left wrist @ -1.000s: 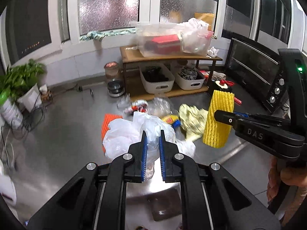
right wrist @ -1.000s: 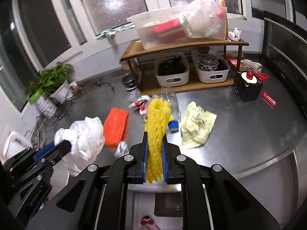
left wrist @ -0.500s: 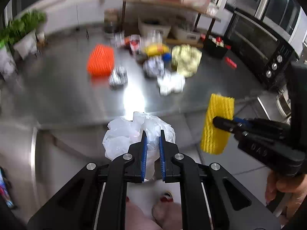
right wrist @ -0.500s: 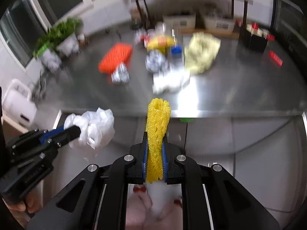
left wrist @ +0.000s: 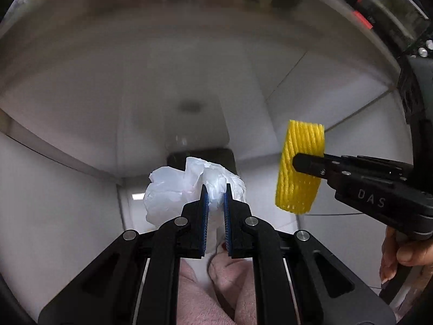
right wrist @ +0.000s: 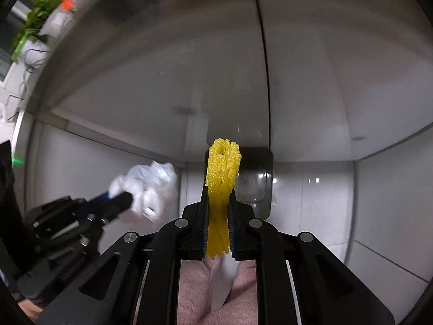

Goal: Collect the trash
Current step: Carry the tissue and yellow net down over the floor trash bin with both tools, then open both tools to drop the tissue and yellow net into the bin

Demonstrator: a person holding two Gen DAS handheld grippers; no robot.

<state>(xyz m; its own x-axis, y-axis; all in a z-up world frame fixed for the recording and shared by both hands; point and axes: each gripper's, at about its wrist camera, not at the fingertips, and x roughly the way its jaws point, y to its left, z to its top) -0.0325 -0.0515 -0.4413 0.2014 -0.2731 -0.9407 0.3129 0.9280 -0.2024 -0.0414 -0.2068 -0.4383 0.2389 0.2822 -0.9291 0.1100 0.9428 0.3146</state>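
My left gripper [left wrist: 215, 189] points steeply down and is shut on a crumpled white plastic bag [left wrist: 173, 192], which bulges out to the left of the fingers. To its right, my right gripper [left wrist: 297, 162] is shut on a yellow foam net sleeve [left wrist: 300, 168]. In the right wrist view the yellow sleeve [right wrist: 223, 168] stands up between the pads of the right gripper [right wrist: 218, 192]. The left gripper [right wrist: 121, 197] with the white bag [right wrist: 146, 187] is blurred at lower left. A dark bin [left wrist: 203, 157] stands on the floor just beyond both loads, and something clear and shiny shows in the bin [right wrist: 257, 162].
The steel cabinet front [left wrist: 162, 67] below the counter fills the upper part of both views. White floor tiles [right wrist: 379, 203] lie around the bin. Pink fuzzy slippers [left wrist: 216, 284] show beneath the grippers. A hand [left wrist: 406, 254] grips the right tool. A potted plant [right wrist: 40, 13] is far left.
Both grippers have dropped from above the cluttered counter to below its edge and tipped downward, each keeping its load. The counter's trash has left view; the floor and dark bin now show.
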